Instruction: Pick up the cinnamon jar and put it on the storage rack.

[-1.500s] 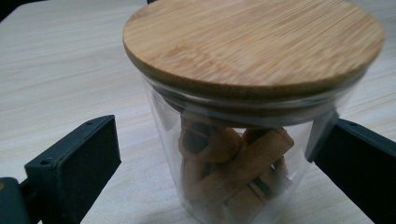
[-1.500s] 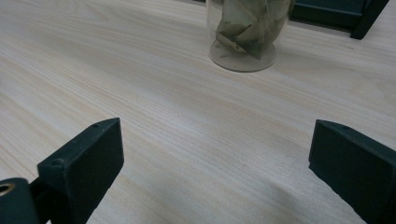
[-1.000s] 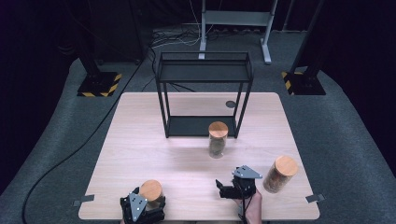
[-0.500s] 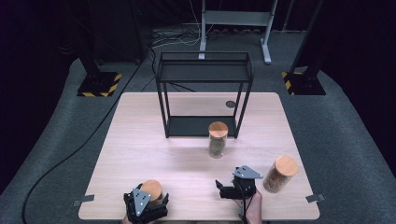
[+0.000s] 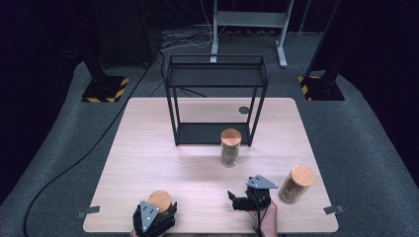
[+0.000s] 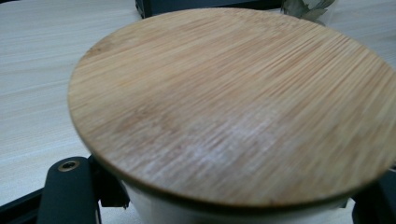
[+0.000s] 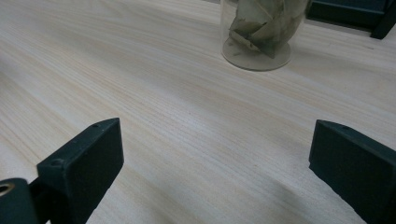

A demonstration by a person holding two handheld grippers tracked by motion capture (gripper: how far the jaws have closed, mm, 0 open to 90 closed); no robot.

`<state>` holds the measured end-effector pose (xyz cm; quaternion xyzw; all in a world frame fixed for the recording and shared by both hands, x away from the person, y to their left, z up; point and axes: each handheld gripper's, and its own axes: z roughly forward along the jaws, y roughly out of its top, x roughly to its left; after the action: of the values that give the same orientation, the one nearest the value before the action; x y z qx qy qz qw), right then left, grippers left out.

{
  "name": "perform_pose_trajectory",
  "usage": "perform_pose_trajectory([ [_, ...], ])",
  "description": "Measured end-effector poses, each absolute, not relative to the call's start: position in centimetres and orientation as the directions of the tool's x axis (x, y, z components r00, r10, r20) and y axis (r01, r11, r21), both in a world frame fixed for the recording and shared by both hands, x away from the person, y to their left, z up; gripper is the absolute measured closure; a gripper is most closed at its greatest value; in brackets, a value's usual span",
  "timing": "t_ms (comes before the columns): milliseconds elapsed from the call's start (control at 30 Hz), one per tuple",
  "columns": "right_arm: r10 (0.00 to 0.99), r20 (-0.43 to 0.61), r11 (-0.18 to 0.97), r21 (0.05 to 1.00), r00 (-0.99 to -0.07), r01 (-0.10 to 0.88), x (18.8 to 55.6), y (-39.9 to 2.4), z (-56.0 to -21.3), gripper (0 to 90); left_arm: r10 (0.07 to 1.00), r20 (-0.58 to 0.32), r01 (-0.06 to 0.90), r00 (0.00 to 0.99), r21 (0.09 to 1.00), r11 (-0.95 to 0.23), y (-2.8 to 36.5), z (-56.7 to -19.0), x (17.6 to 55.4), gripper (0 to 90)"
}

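Down at the near left edge of the wooden table [image 5: 148,148] stands a glass jar with a round bamboo lid [image 6: 233,102], and the left gripper [image 5: 154,217] has it between its jaws. Those jaws have just been closing, and in the left gripper view they sit tight against the jar's sides just under the lid, pinching it. From the high view the same lid [image 5: 160,200] shows as a pale orange disc right in front of the gripper's grey plate.

To its right along the near edge, well apart, the right gripper [image 5: 236,201] rests low over bare wood with its jaws spread wide and nothing between them. Just beside it to the right stands a second lidded jar [image 5: 295,184] with brownish contents. Farther in, near the table's middle, a third jar holding dried leaves [image 7: 261,28] stands upright, just in front of the black metal shelf rack [image 5: 216,74] at the far side.
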<state>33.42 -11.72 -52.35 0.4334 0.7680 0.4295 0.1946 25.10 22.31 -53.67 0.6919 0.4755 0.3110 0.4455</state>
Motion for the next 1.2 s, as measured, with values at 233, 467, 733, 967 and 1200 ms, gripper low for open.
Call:
perform_pose_trajectory([
  [233, 0.832, 0.071, 0.255, 0.832, -0.55, 0.493, 33.3, -11.7, -52.3, 2.5, 0.927, 0.011, 0.377, 0.375, 0.912, -0.163, 22.4, -53.6, 25.1, 25.1],
  [467, 0.828, 0.075, 0.257, 0.829, -0.556, 0.496, 33.4, -11.7, -52.3, 2.5, 0.917, 0.013, 0.362, 0.399, 0.917, -0.17, 22.3, -53.2, 25.1, 25.2],
  [733, 0.826, 0.077, 0.259, 0.828, -0.559, 0.497, 33.4, -11.7, -52.3, 2.4, 0.897, 0.026, 0.338, 0.441, 0.921, -0.193, 21.7, -52.5, 25.5, 25.3],
  [967, 0.824, 0.076, 0.262, 0.828, -0.562, 0.496, 33.4, -11.7, -52.3, 2.4, 0.894, 0.022, 0.33, 0.447, 0.925, -0.188, 21.4, -52.0, 26.0, 25.3],
  [1200, 0.825, 0.076, 0.262, 0.827, -0.56, 0.498, 33.4, -11.7, -52.3, 2.4, 0.89, 0.02, 0.328, 0.456, 0.925, -0.19, 21.5, -51.6, 26.4, 25.3],
])
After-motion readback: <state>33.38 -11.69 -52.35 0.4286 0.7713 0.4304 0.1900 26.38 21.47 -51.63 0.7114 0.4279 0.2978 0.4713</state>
